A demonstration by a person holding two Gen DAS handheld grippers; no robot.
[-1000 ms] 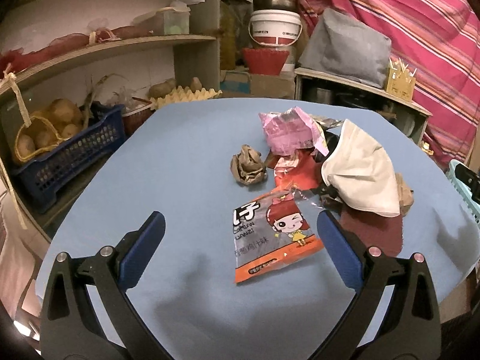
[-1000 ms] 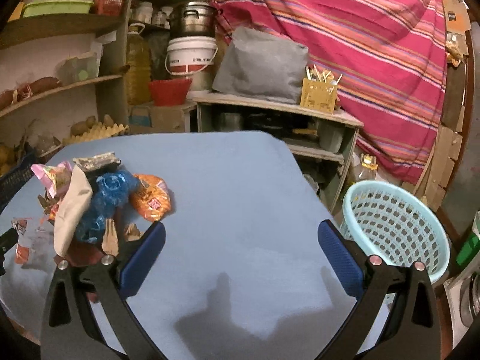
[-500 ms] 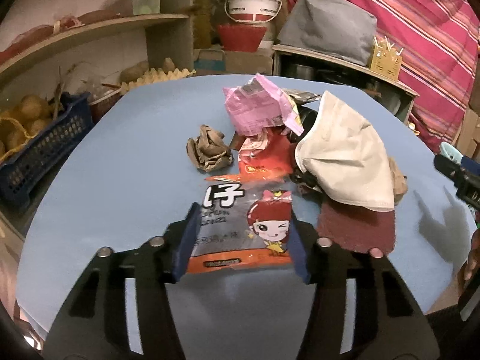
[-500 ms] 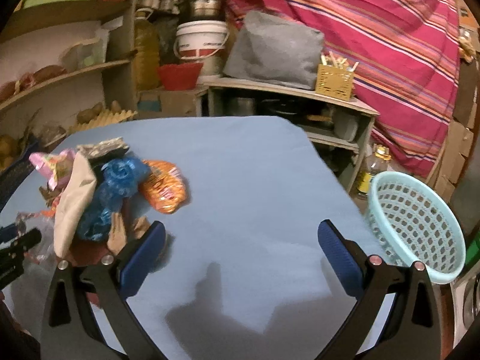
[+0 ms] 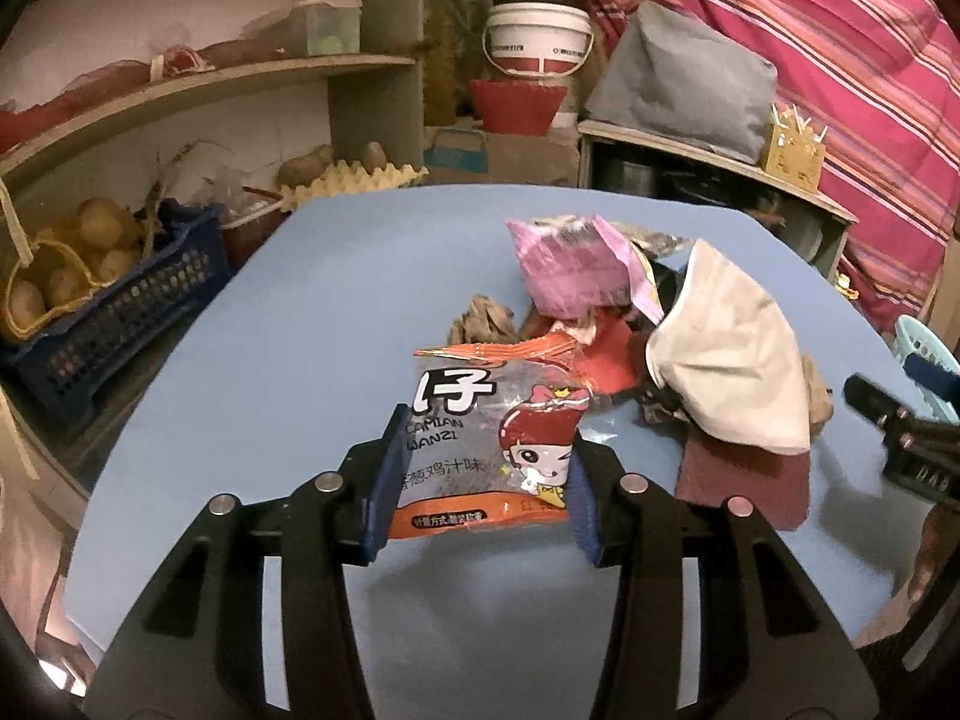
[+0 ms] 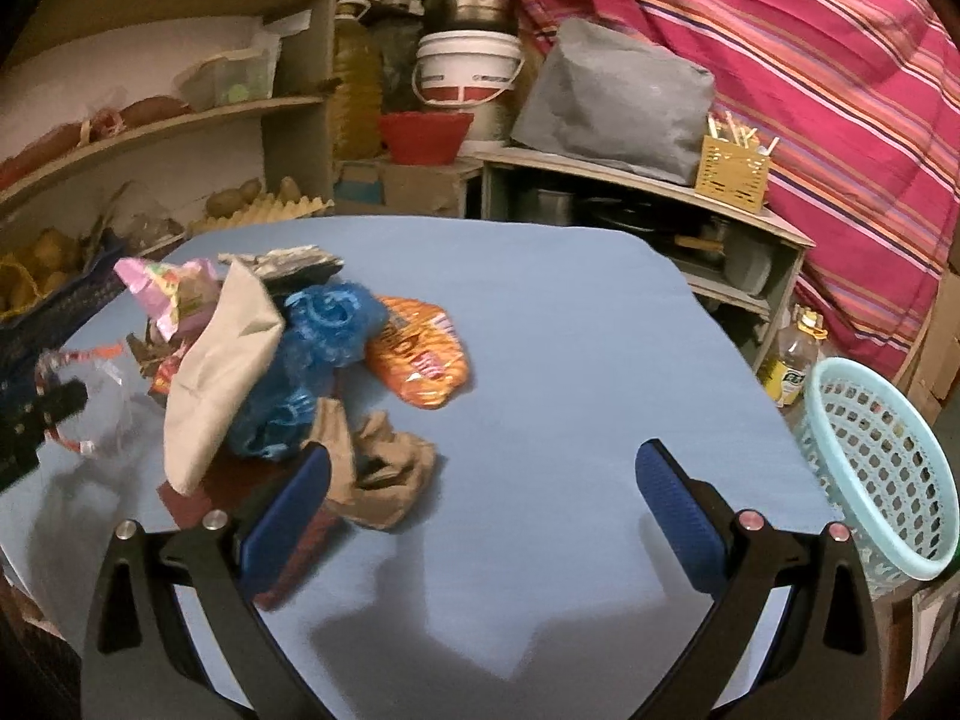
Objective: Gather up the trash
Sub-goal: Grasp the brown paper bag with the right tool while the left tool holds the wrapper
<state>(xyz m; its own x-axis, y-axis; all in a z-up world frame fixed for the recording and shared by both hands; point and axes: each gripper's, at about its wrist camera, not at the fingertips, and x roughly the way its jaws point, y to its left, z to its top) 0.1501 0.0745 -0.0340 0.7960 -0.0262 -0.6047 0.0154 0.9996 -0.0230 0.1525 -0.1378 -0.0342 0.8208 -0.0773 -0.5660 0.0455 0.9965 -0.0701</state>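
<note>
My left gripper [image 5: 480, 480] is shut on an orange and silver snack wrapper [image 5: 486, 420] with a cartoon girl, lifted off the blue table [image 5: 300, 372]. Behind it lies a trash pile: a pink wrapper [image 5: 570, 267], crumpled brown paper [image 5: 483, 324], a red wrapper [image 5: 609, 360] and a white cloth [image 5: 729, 372]. My right gripper [image 6: 480, 510] is open and empty above the table, just right of the pile: blue plastic [image 6: 318, 354], an orange wrapper [image 6: 420, 360], brown paper [image 6: 378, 474]. A light blue basket [image 6: 882, 468] stands off the table's right edge.
Shelves with a blue crate of potatoes [image 5: 102, 300] and an egg tray [image 5: 354, 180] stand left of the table. A low shelf [image 6: 630, 192] with a grey bag, a white bucket [image 6: 468, 72] and a pot stands behind. A striped curtain [image 6: 810, 60] hangs at right.
My left gripper closed on the snack wrapper and lifted it from the table. My right gripper moved left, nearer the trash pile, still open.
</note>
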